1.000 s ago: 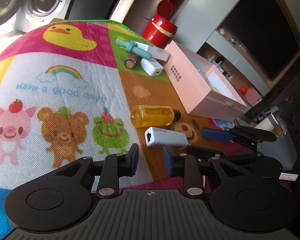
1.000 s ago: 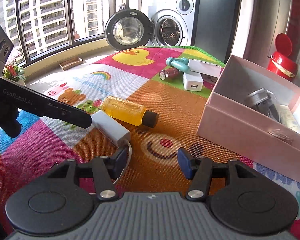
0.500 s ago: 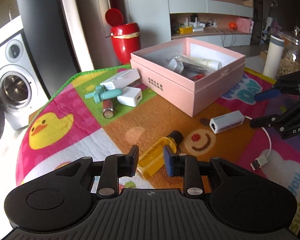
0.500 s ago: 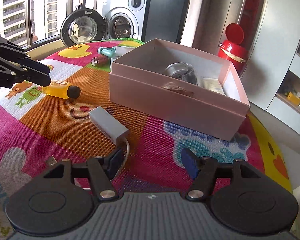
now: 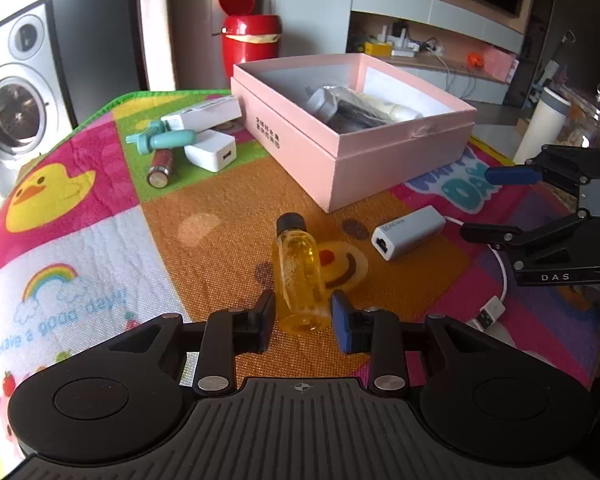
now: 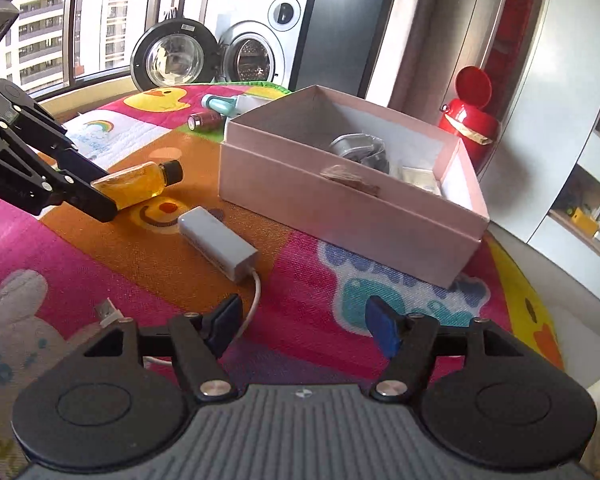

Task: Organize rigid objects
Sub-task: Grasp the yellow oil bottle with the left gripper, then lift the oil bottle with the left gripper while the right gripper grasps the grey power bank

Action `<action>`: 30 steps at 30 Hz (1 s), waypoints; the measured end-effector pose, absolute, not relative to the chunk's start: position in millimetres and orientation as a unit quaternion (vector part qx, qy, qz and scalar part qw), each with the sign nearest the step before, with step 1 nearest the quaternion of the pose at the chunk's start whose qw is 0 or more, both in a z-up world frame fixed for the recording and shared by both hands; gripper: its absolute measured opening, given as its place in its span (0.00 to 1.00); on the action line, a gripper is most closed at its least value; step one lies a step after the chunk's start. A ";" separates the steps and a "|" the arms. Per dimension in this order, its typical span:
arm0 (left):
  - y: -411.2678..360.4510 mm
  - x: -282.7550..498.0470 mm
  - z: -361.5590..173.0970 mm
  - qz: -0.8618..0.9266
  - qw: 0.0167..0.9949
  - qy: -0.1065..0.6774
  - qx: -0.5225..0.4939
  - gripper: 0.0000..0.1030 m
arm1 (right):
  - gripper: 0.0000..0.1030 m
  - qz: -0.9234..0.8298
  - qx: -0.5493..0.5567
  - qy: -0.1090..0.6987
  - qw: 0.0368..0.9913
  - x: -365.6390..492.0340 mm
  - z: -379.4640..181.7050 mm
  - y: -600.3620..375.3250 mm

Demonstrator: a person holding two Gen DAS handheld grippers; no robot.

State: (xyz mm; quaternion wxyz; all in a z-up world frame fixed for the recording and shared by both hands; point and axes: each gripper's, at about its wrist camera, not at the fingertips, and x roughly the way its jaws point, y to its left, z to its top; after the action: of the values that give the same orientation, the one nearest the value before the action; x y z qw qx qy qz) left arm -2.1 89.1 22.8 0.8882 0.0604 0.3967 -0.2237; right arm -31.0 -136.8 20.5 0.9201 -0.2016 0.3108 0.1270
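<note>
A yellow bottle with a black cap [image 5: 298,272] lies on the colourful mat, its base between the fingers of my left gripper [image 5: 303,318]. The jaws stand on either side of it with small gaps, open. The bottle also shows in the right wrist view [image 6: 140,182], with the left gripper's fingers [image 6: 80,188] around it. My right gripper [image 6: 302,324] is open and empty, hovering above the mat near a white cable. A grey adapter [image 5: 408,232] lies beside the bottle and also shows in the right wrist view [image 6: 218,242]. An open pink box [image 5: 352,156] holds several items.
At the mat's far side lie a white charger [image 5: 212,152], a teal tool [image 5: 160,140], a white box [image 5: 204,116] and a small dark red battery [image 5: 162,162]. A red bin [image 5: 250,38] stands behind the table. A washing machine [image 6: 260,52] stands beyond.
My left gripper has swung and moved in so the yellow bottle's base sits between its fingers. My right gripper has moved a little closer to the adapter's cable and stayed open.
</note>
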 end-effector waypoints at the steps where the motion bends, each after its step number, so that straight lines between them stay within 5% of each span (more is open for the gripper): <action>1: 88.4 0.0 23.2 -0.217 0.893 0.392 0.045 0.34 | 0.65 0.103 -0.215 0.307 0.921 -27.4 19.9 -138.7; 12: 69.3 16.2 8.4 -0.181 0.906 0.382 0.024 0.32 | 0.67 0.187 -0.073 0.345 0.917 -42.8 29.2 -155.1; 30: 68.0 -50.5 0.4 -0.172 0.925 0.338 -0.015 0.32 | 0.68 0.192 -0.113 0.318 0.921 -31.7 24.4 -121.5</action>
State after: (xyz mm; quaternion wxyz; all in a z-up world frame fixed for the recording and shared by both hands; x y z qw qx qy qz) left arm -50.5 68.0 0.4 0.9252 -0.0155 0.3383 -0.1715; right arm -31.7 -121.5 24.4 0.9215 -0.1133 0.3178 0.1924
